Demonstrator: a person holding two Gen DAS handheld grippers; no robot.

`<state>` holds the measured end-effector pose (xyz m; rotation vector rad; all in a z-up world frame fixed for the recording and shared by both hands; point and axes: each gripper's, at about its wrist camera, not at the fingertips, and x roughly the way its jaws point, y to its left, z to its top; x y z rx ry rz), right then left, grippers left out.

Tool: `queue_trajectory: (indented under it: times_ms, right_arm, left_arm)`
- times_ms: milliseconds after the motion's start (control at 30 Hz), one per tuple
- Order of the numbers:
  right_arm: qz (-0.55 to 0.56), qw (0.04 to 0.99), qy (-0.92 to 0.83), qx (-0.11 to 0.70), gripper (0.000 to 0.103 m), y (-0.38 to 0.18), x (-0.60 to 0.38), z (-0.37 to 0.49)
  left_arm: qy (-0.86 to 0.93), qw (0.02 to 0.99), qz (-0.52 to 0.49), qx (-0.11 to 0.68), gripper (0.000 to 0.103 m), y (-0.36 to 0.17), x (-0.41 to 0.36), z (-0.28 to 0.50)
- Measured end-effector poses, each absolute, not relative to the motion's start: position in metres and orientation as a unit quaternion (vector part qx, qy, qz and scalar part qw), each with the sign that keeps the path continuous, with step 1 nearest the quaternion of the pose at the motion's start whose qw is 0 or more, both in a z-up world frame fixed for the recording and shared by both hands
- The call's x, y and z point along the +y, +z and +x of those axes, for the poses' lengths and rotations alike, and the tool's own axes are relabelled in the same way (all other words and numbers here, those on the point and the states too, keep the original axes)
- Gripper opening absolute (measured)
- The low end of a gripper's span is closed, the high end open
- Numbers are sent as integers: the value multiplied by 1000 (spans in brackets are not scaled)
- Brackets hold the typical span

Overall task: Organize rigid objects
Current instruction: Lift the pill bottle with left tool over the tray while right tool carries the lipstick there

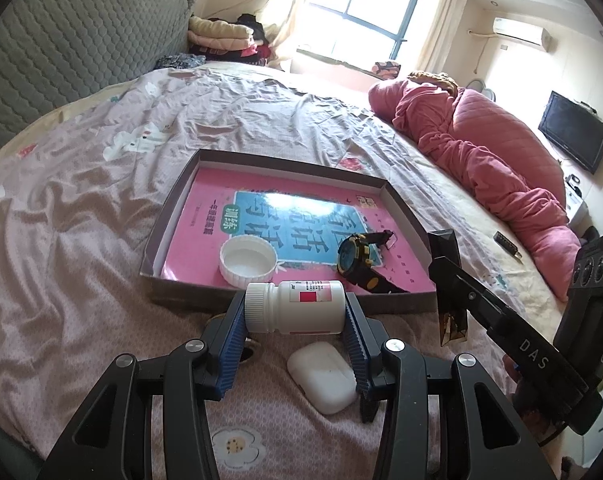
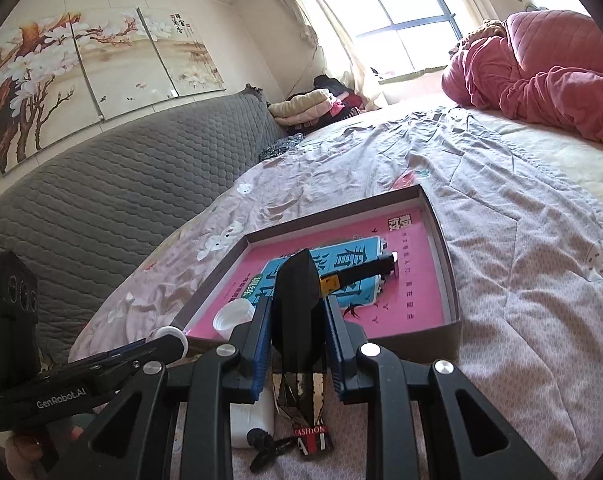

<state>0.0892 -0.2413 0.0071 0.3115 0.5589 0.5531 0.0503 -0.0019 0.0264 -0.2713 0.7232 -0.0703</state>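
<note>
On the left, the left claw (image 1: 295,314) holds a white pill bottle (image 1: 294,307) sideways, one blue pad on the cap end and the other on the base. The bottle hangs just in front of the near wall of the shallow box (image 1: 173,196) that lies on the bed (image 1: 81,184). Below the claw a white earbud case (image 1: 321,376) lies on the bedcover, not yet picked up.

Inside the box there is a pink book (image 1: 205,216), and on it a white lid (image 1: 248,255) at the near left and a black and yellow watch (image 1: 361,258) more to the right.

On the right, the right claw (image 2: 297,320) is narrow and closed on a slim dark object (image 2: 297,292), maybe a folded pouch with a printed label at its lower end; what it is I cannot tell surely. It also hangs over the near edge of the box.

I judge the step in hand is carrying these two things to the box. The next move calls for bringing each one forward over the wall to a free place on the book, away from the lid and the watch, then lowering it and opening the pads. The round bottle may roll when released.

Both claws point forward and downward toward the box, side by side and near each other.
</note>
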Motion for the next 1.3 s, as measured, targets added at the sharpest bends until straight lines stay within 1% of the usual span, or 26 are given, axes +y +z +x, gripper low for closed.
queue_trajectory:
  times_ms: [367,800,1300]
  right_arm:
    - [139,924,266,237,26,18,-241,97]
    - [141,929,261,223,26,21,-246,102]
    - [139,934,256,209,26,27,-250,109]
  left_arm:
    - [-35,929,-128,346,47,30,-3,65]
    - [-32,931,-126,341,47,35,-6,85]
    - [-44,920,-95,378,47,17,-27,125]
